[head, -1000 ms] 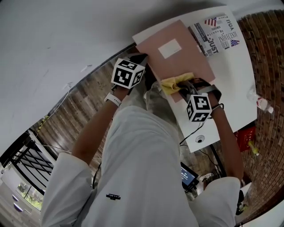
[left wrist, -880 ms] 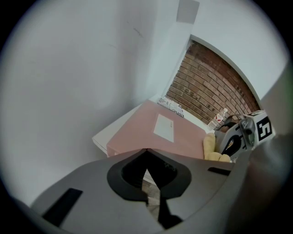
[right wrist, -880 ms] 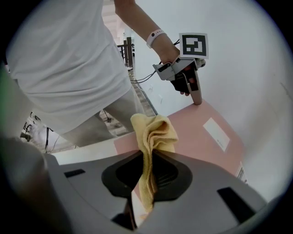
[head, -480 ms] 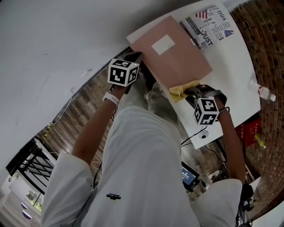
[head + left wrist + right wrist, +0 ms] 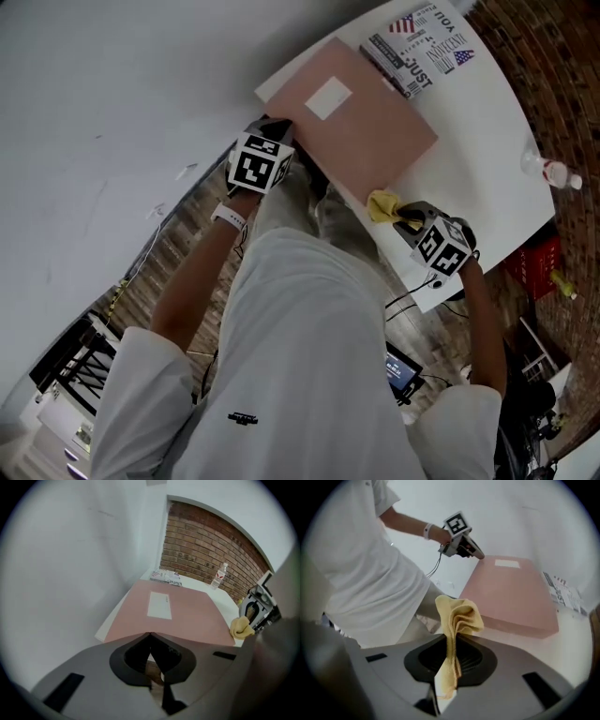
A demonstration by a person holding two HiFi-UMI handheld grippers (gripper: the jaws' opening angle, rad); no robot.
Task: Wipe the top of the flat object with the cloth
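Observation:
A flat pink box [image 5: 361, 117] with a white label [image 5: 328, 97] lies on the white table [image 5: 478, 141]. My left gripper [image 5: 279, 128] is shut, and its tips rest against the box's near left corner [image 5: 150, 634]. My right gripper [image 5: 399, 215] is shut on a crumpled yellow cloth [image 5: 382, 204]. It holds the cloth just off the box's near right edge, above the table. In the right gripper view the cloth [image 5: 457, 618] sticks up from the jaws, with the box [image 5: 511, 592] beyond and the left gripper [image 5: 464, 546] at its far corner.
Printed paper [image 5: 422, 47] lies past the box's far end. A water bottle [image 5: 548, 173] stands near the table's right edge by the brick wall [image 5: 211, 550]. A white wall runs along the left. My torso [image 5: 300, 375] crowds the table's near edge.
My right gripper has drawn the cloth back across the box's near end and off its edge. The left gripper has stayed at the box's corner.

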